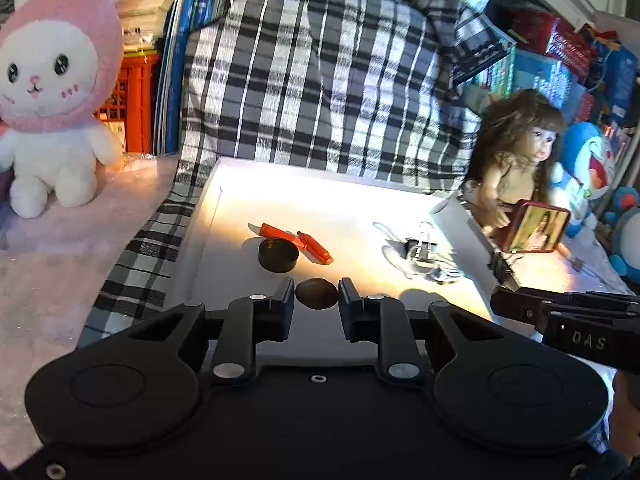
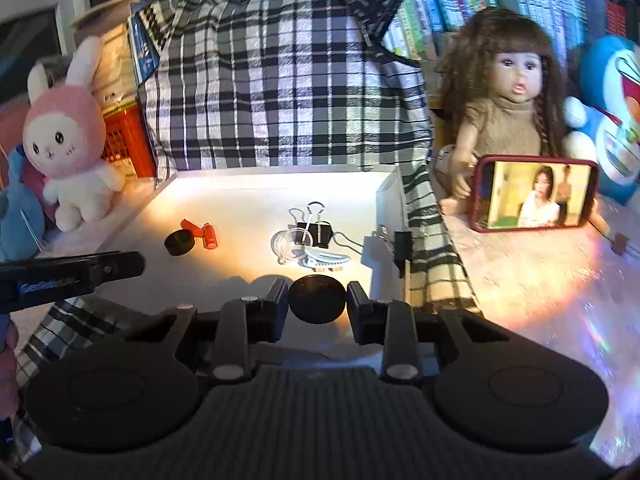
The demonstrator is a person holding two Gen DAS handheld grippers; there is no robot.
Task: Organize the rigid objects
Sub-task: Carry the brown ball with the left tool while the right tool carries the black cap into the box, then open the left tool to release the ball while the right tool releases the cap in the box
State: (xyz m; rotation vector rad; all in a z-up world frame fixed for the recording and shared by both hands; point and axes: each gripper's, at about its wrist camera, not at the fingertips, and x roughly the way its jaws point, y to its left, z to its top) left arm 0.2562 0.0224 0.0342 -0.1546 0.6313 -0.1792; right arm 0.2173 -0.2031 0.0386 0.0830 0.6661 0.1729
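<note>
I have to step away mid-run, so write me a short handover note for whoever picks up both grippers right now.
Left gripper: shut on a small brown oval piece, held above the white tray.
Right gripper: shut on a black round lid, also over the tray.
In the tray: another black round lid beside the orange pieces on the left; binder clips, a clear piece and a white clip grouped on the right.
Done: two loose groups sit in the tray.
Left: set down both held items, probably each with its matching group.

Cluttered bookshelves (image 2: 460, 0), warm low light
</note>
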